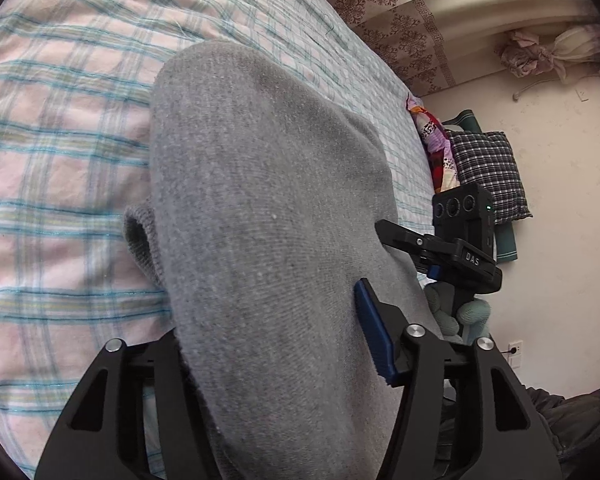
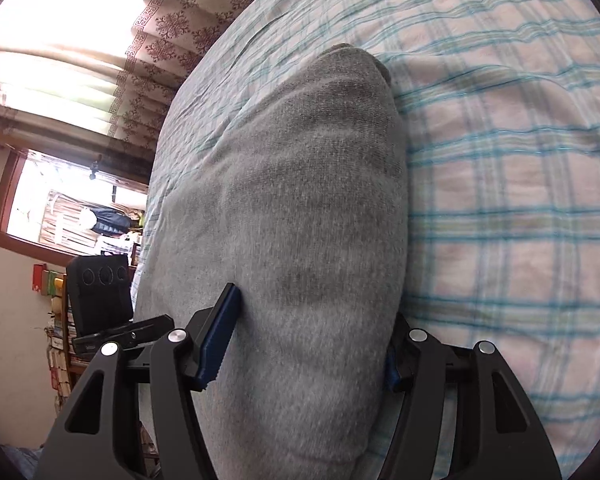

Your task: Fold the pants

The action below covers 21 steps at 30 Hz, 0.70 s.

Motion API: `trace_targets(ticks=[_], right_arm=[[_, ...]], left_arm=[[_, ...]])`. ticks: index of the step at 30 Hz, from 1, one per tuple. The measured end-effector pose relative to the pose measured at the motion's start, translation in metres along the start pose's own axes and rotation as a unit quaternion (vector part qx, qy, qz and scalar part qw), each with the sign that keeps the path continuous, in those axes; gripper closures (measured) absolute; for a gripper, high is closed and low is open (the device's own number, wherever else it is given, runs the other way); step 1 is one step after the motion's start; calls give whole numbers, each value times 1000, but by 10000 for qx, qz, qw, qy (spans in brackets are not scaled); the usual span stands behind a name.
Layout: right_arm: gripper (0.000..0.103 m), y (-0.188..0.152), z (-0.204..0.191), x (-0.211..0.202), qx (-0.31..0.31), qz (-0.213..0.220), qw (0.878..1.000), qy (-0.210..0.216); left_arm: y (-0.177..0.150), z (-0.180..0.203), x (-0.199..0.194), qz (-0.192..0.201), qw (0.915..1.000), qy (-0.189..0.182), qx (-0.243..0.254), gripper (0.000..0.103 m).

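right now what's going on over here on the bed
A person is folding grey pants on a plaid bedsheet, one handheld gripper per hand. The left gripper and the right gripper each have thick grey fabric bunched between their fingers, and the pants stretch away across the sheet.

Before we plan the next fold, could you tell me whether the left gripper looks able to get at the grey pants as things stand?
Probably yes: the grey pants already run between the left gripper's jaws on the plaid bedsheet, nothing in the way; whether the pads press is unclear.
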State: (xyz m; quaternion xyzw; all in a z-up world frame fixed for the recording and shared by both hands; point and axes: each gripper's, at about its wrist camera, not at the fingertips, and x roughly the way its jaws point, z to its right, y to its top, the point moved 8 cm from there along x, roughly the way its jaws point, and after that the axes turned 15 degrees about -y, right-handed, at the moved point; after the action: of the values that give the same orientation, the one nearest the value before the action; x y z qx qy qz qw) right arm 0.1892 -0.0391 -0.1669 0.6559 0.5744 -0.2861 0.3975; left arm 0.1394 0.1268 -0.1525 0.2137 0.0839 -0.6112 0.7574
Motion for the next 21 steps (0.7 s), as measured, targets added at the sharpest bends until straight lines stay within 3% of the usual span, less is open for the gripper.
trace_targets(ticks=[3,6,14,21], right_arm=[[62,-1,-9,-6,-214,149,9997,-2],[73,2,-22,-16,-390,299,9988,-38],[78,20,-38,-58,-614,813,9948,-63],[78,52,-24,-117,-645,1431,9875,-120]], left_arm=[[-1,6,-1,71,9999,-91,83,51],[-1,16,-5,138,9993,-243,268,55],[13,44,-8,241,9977,-343,536,59],[38,79,22,130,9953,-498,817,59]])
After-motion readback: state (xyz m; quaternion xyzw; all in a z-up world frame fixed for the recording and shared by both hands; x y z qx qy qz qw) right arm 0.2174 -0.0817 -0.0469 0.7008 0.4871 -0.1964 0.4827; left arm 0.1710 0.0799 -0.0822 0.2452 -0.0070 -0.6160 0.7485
